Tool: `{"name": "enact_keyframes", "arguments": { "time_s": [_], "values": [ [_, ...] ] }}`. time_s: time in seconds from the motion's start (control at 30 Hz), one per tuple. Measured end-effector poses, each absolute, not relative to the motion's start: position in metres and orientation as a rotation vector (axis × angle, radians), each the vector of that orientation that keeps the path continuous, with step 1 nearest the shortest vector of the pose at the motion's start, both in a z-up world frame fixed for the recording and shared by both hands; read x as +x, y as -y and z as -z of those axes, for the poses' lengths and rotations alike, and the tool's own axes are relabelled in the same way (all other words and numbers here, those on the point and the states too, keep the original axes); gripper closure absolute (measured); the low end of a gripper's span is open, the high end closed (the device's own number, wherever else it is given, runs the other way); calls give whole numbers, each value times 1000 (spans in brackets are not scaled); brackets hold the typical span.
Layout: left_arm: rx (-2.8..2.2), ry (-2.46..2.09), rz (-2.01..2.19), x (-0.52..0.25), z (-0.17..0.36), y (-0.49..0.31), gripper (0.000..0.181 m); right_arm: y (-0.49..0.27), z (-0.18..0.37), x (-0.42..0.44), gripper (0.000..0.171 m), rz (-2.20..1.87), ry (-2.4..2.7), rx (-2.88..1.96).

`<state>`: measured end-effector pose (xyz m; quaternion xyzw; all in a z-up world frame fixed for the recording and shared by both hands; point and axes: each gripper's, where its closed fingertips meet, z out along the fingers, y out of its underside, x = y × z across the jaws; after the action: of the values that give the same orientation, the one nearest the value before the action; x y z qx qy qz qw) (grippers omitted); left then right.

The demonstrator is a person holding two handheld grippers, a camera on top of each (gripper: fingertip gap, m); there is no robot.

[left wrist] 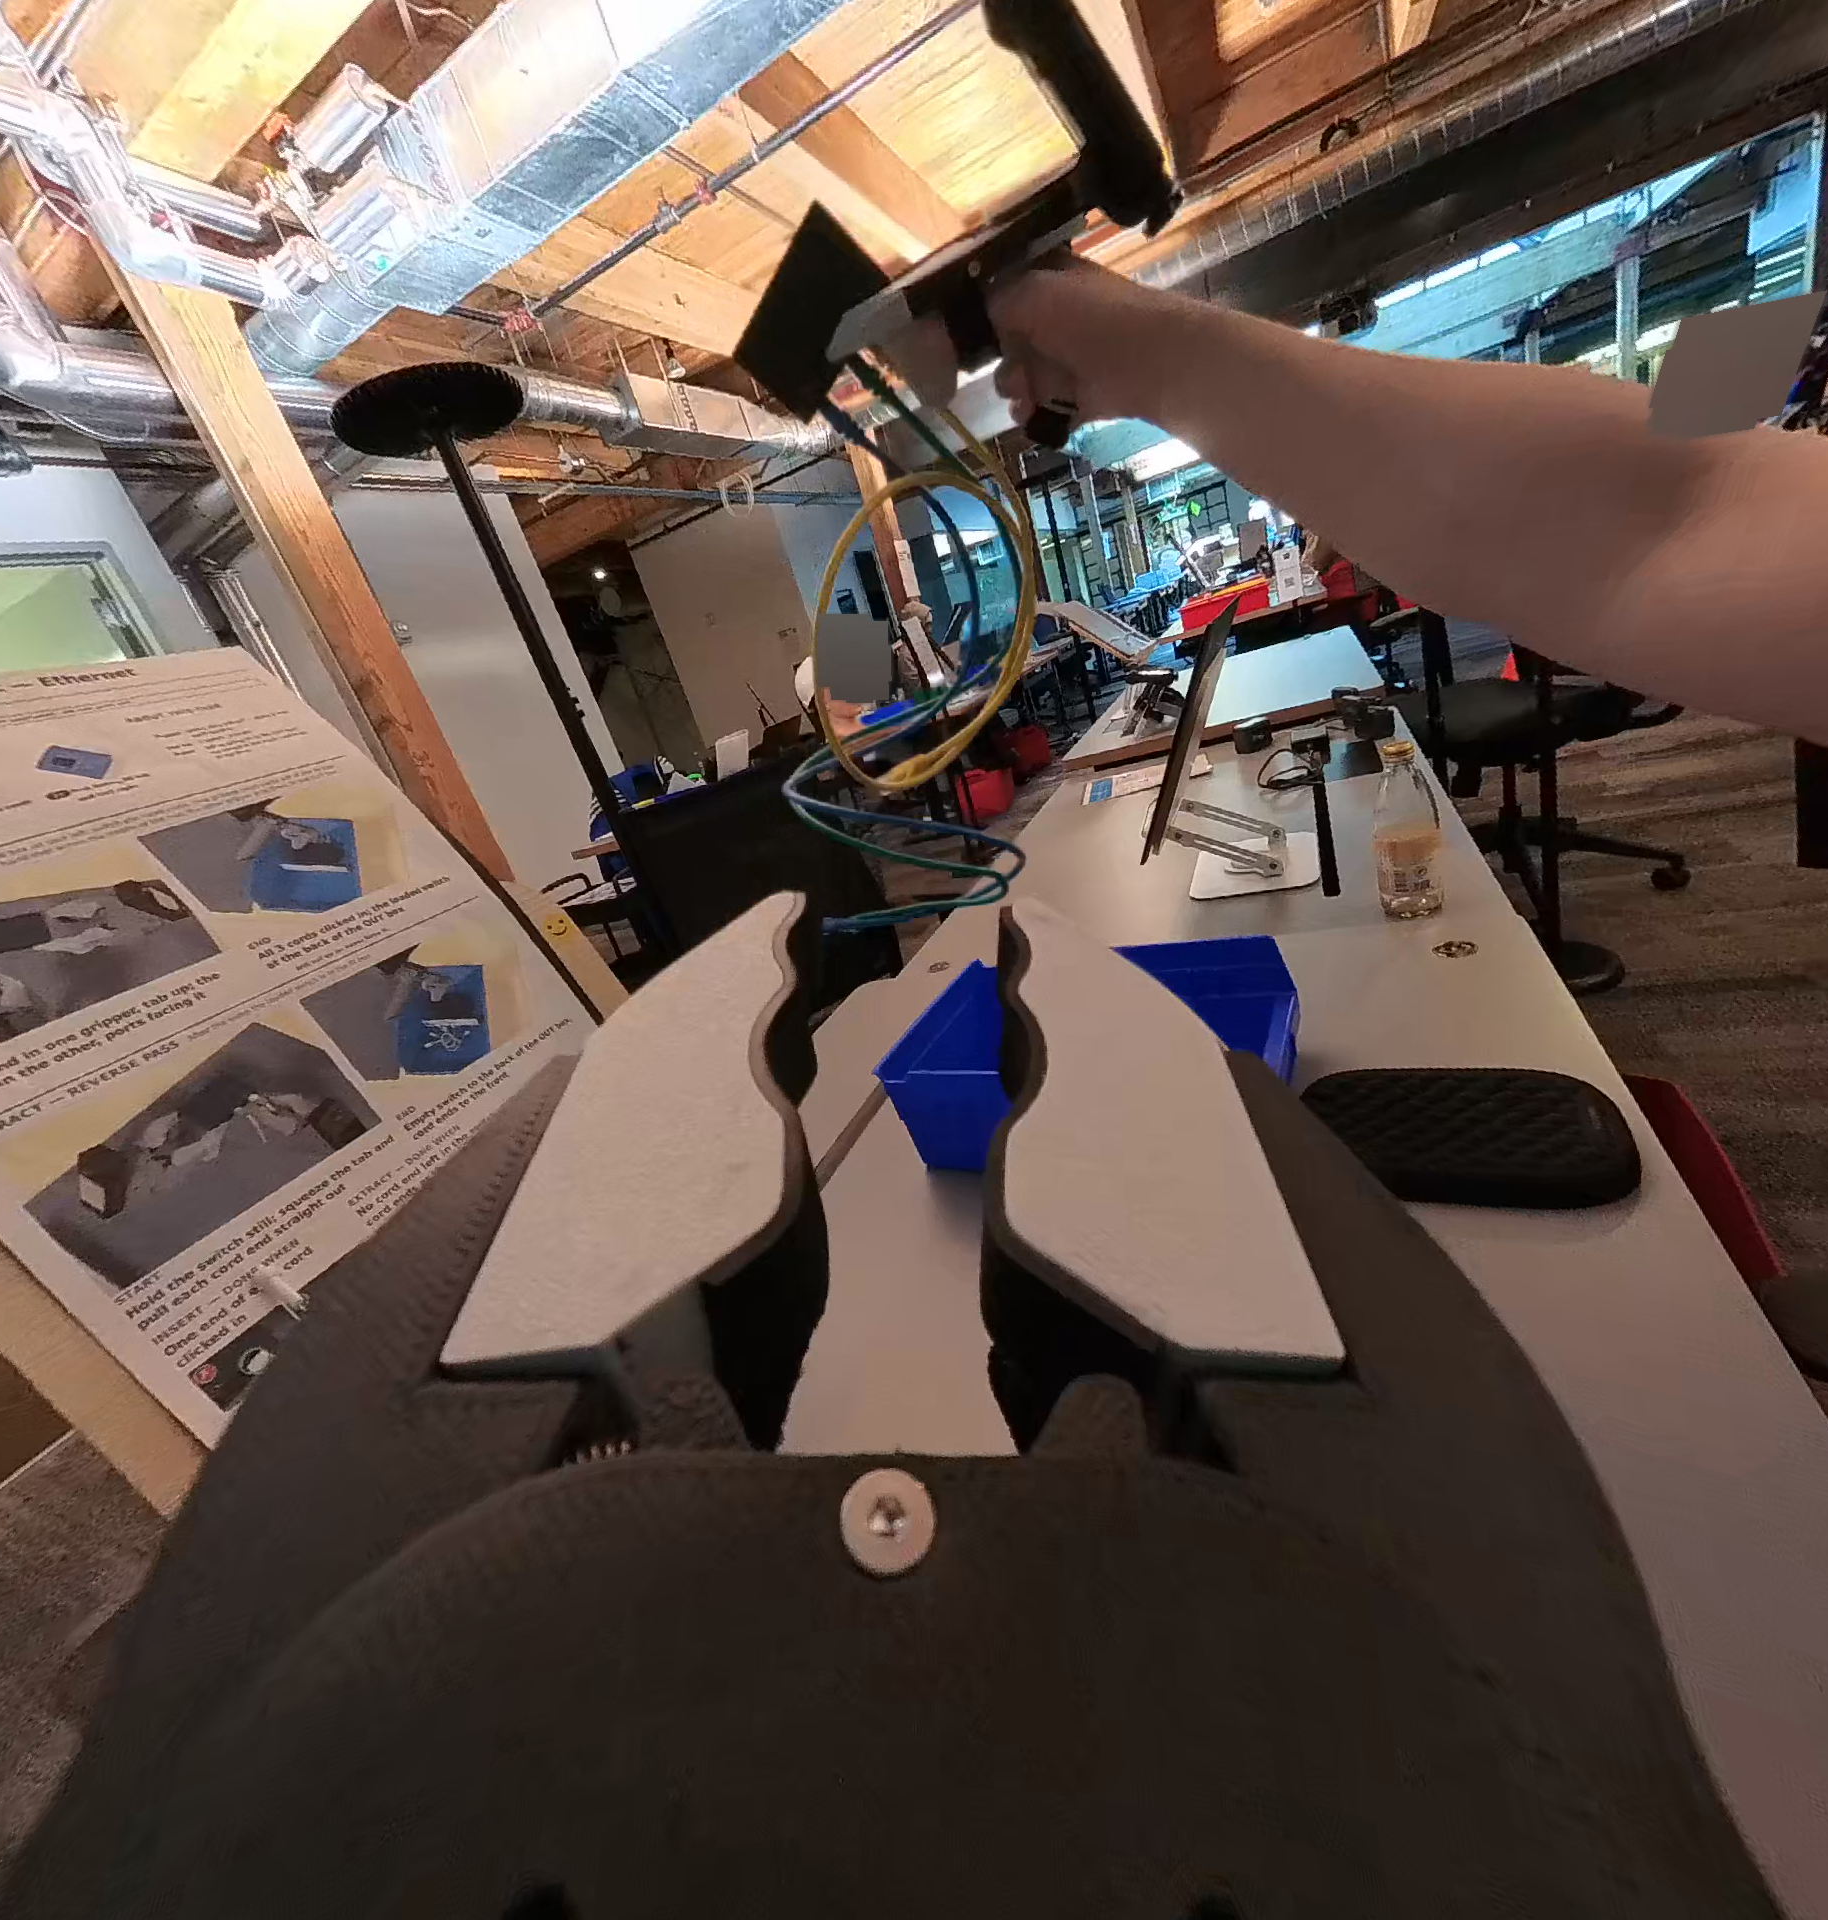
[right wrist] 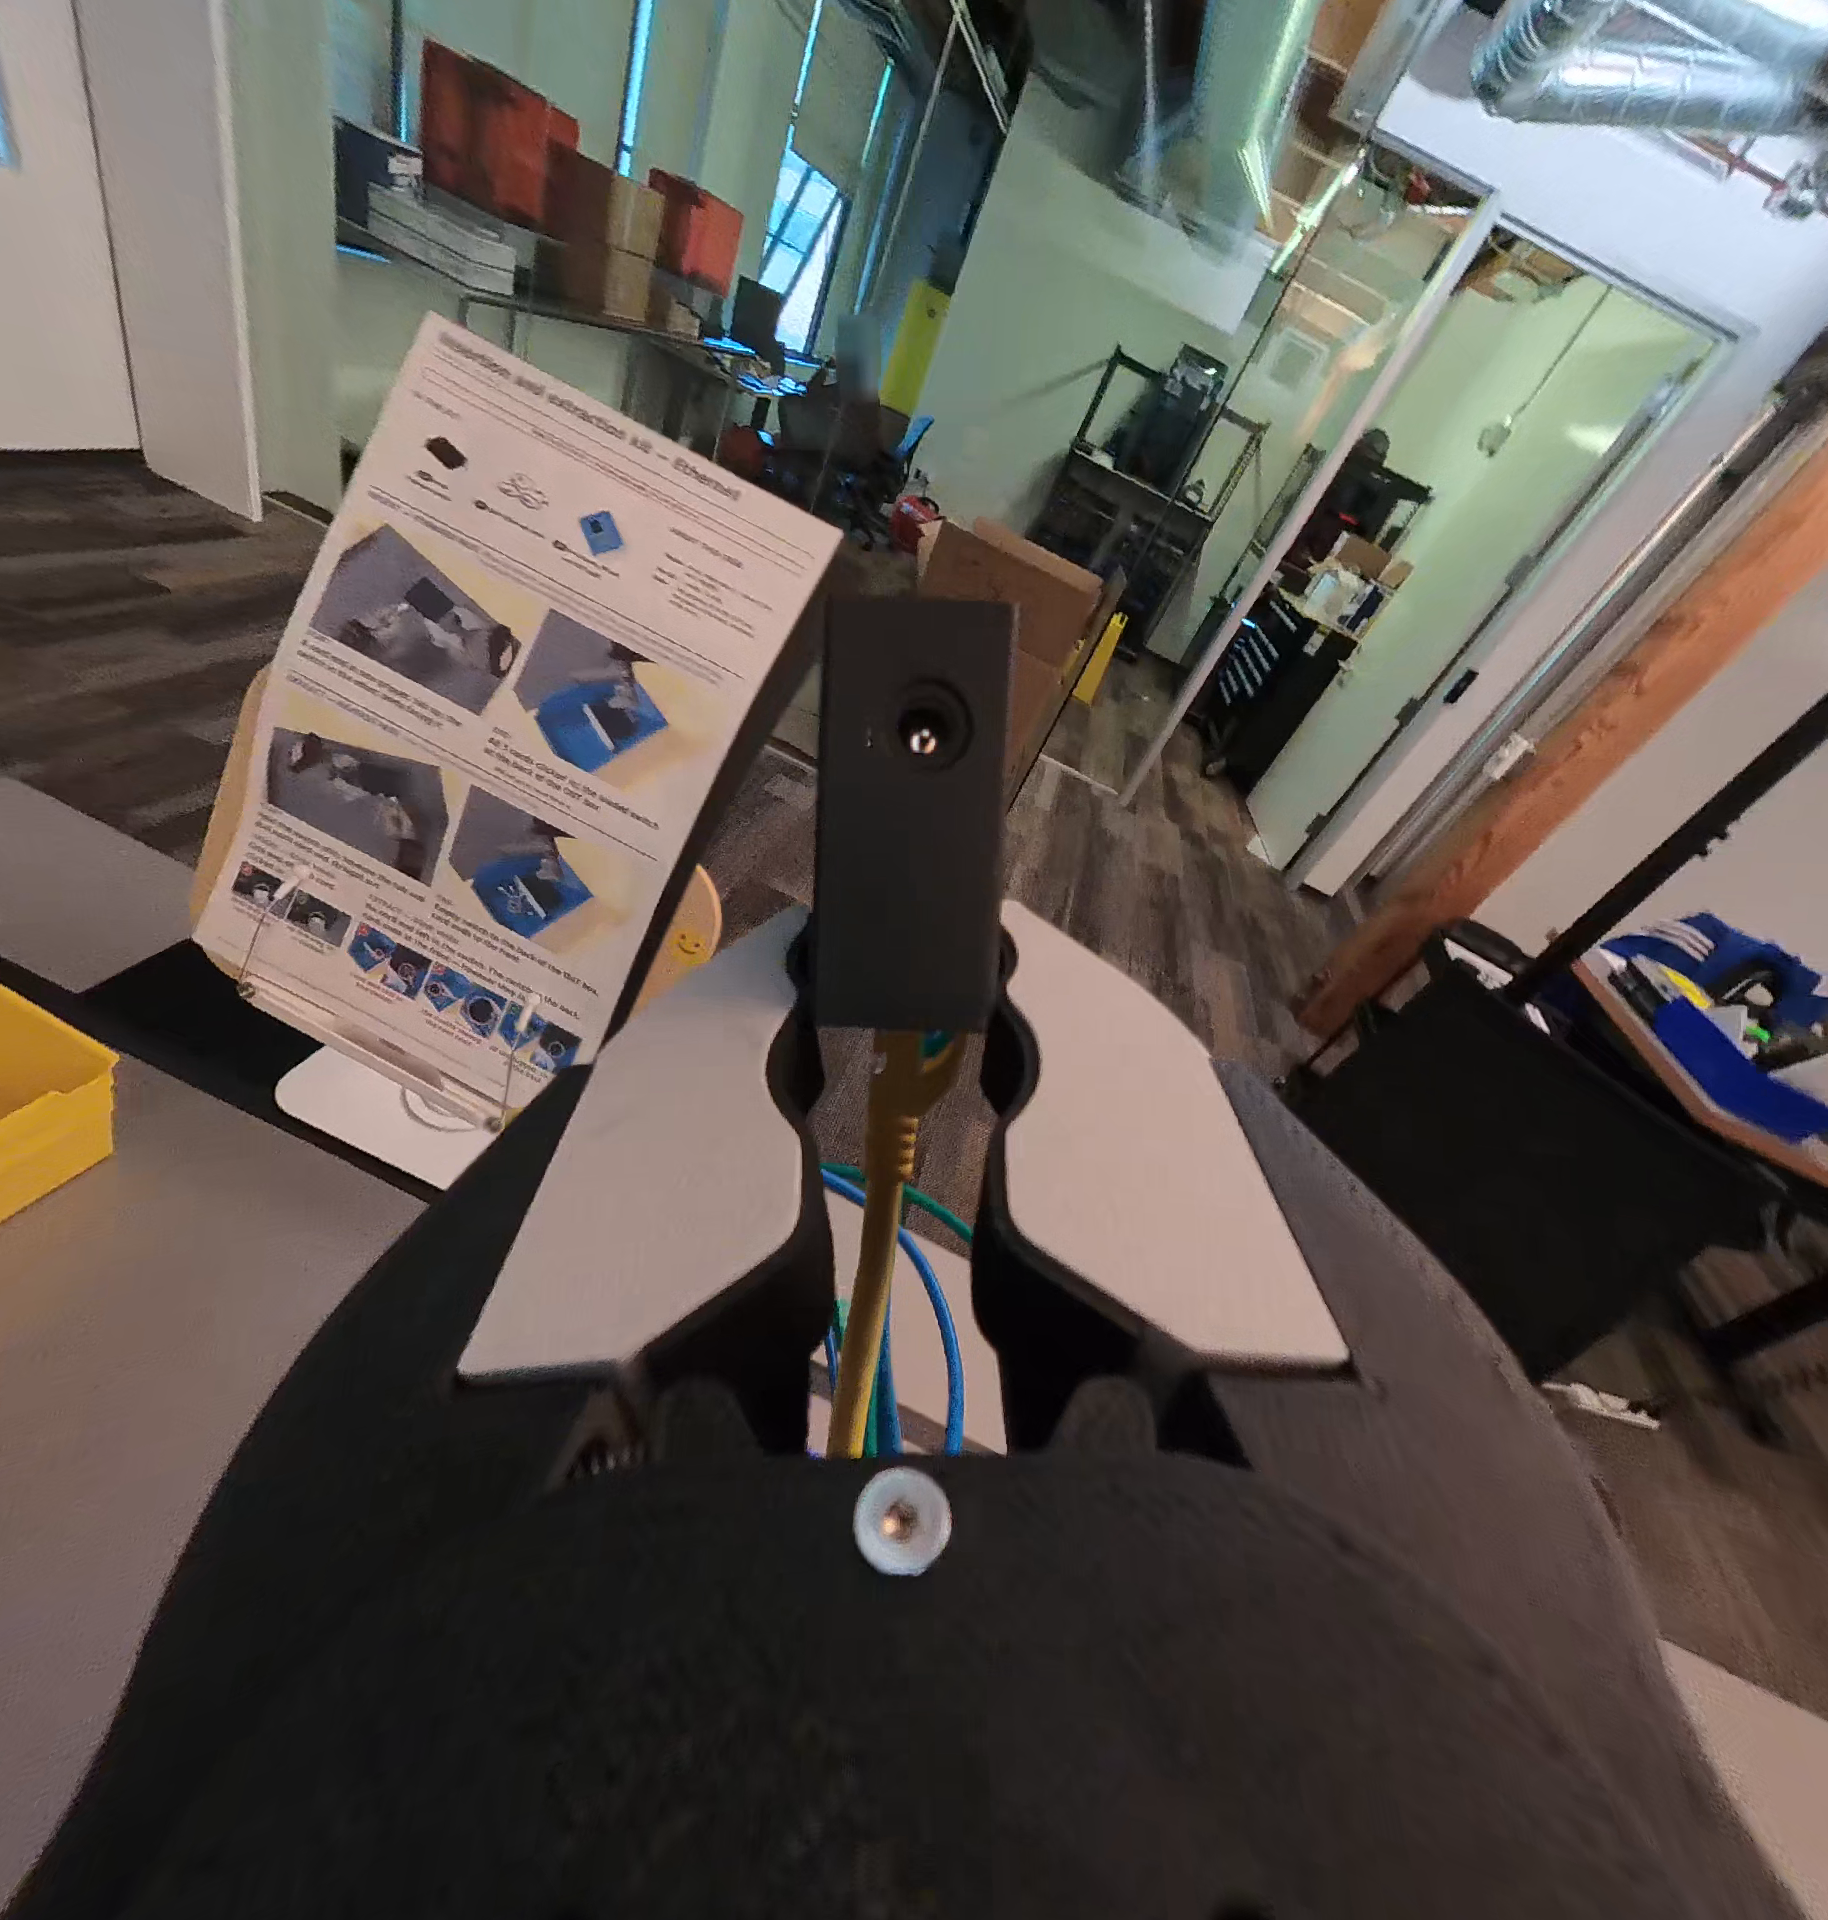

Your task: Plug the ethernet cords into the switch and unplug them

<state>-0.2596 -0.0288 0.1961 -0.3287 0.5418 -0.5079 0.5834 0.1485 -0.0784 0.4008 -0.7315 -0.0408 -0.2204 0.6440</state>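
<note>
Holding: the right hand-held gripper [right wrist: 905, 977] is clenched on the small black box-shaped switch [right wrist: 912, 790], raised high above the grey desk [left wrist: 1575, 1351].
Cords: a yellow ethernet cord [right wrist: 889, 1174] is plugged into the switch's underside; a blue ethernet cord [right wrist: 946, 1340] and a green ethernet cord [right wrist: 931, 1205] hang with it — in the left wrist view all three dangle in loops, free ends in the air.
Left hand-held gripper [left wrist: 894, 966]: released, jaws apart, nothing between them, low over the desk near the blue plastic bins [left wrist: 1211, 977].
Step, as I judge it: unplugging, or carrying the loaded switch.
Next move: bring the left fingers up to one plug — pinch its tab, pull straight out while the right keeps the switch steady.
</note>
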Motion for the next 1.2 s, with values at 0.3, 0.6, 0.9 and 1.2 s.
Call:
{"name": "enact_keyframes", "arguments": {
  "time_s": [0.3,0.6,0.9,1.2],
  "values": [
    [-809,-1334,1144,-239,-181,30,150,95,-397,181,143,507,24,-1667],
    [-827,-1379,1116,-228,-171,32,150,103,-397,176,143,503,82,-1799],
    [-861,-1426,1076,-216,-158,31,150,54,-330,200,143,667,229,-1926],
    [-894,-1452,1043,-209,-149,24,150,9,-219,197,142,506,391,-2117]
  ]
}}
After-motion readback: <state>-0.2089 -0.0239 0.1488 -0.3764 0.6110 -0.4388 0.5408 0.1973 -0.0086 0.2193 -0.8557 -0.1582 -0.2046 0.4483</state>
